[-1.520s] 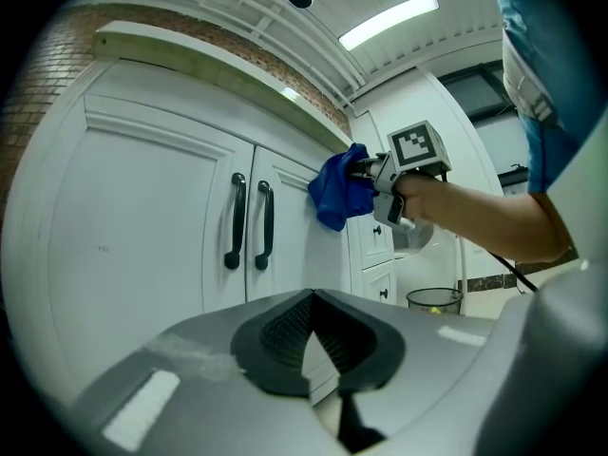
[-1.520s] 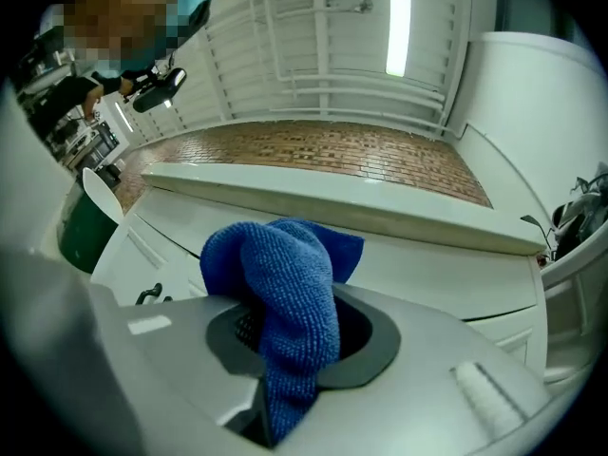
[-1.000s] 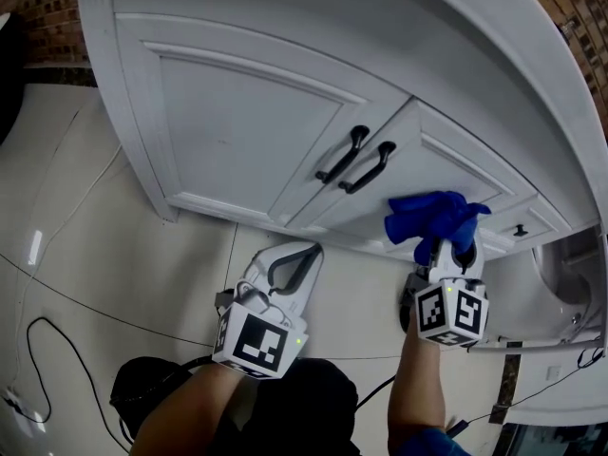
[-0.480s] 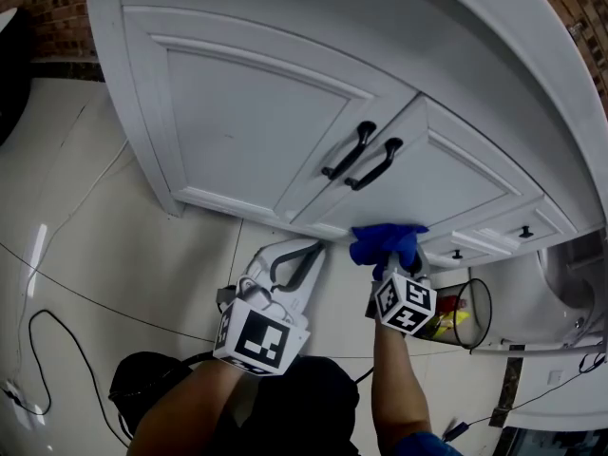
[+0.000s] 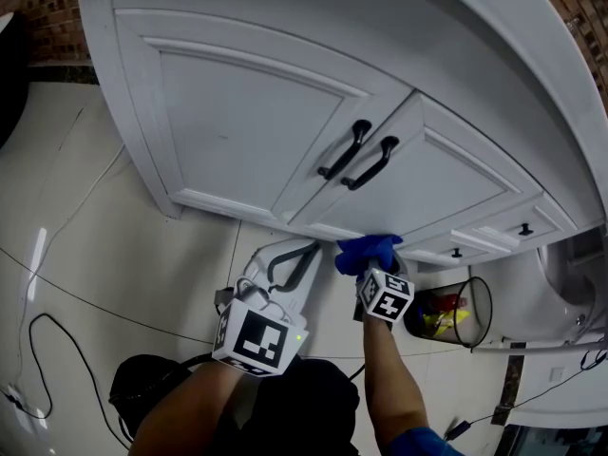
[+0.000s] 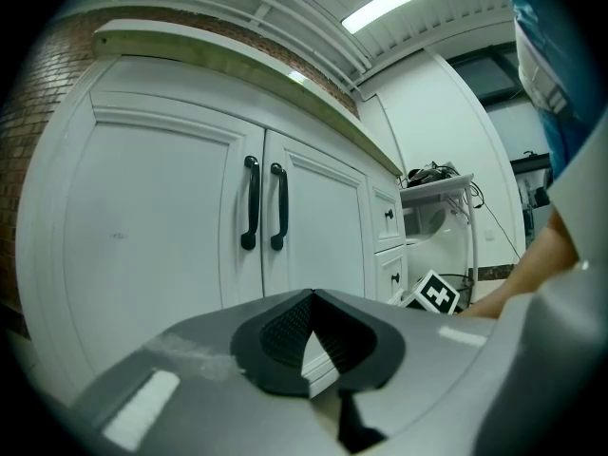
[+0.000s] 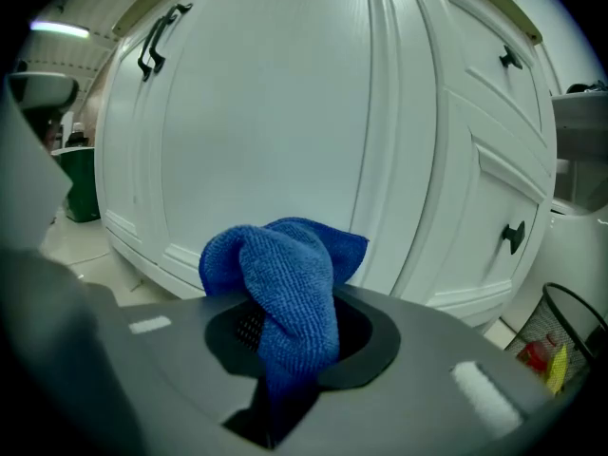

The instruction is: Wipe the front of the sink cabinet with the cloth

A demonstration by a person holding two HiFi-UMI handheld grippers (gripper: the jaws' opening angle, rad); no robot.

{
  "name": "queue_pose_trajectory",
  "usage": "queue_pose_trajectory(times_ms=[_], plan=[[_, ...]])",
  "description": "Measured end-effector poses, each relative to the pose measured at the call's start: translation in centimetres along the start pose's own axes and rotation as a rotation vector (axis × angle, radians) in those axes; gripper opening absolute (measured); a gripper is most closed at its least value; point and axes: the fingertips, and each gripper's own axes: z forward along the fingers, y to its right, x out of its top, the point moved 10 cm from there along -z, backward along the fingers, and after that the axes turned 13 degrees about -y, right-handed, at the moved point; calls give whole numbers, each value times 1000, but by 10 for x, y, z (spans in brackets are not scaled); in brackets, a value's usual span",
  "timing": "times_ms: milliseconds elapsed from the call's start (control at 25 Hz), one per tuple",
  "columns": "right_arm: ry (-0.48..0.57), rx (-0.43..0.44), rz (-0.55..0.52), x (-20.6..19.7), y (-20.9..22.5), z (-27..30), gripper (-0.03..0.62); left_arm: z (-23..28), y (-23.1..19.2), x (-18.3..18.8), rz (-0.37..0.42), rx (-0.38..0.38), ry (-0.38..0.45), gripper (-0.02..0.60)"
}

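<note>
The white sink cabinet has two doors with black handles at the centre. A blue cloth bunches out of my right gripper, which is shut on it at the bottom rail of the right door. In the right gripper view the cloth sits close before the door panel; I cannot see whether it touches. My left gripper is shut with nothing in it, low and just left of the cloth. The left gripper view has its tips facing the doors.
A black wire bin with rubbish stands on the floor to the right, below small drawers with black knobs. A black cable loops over the tiled floor at left. White fixtures stand at far right.
My right gripper has carried the cloth left and down along the right door's lower edge, from near the drawers toward the cabinet's centre. The left gripper has stayed put.
</note>
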Motion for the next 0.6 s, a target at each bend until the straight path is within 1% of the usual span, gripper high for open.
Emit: queue_pose_trajectory(times_ms=[80, 120, 200, 320, 480, 520, 600], plan=[[35, -2, -6, 5, 1, -13, 78, 0, 0, -1, -1, 2, -8, 0], [78, -8, -10, 11, 2, -27, 78, 0, 1, -3, 3, 3, -13, 0], [203, -18, -12, 29, 5, -64, 78, 1, 0, -5, 4, 5, -20, 0], [410, -43, -9, 68, 15, -127, 78, 4, -3, -5, -3, 13, -22, 0], [687, -131, -44, 124, 28, -208, 78, 5, -2, -5, -4, 17, -22, 0], [745, -152, -53, 137, 32, -224, 78, 5, -2, -5, -3, 17, -23, 0], [822, -194, -74, 161, 40, -245, 78, 5, -1, -5, 1, 18, -23, 0]])
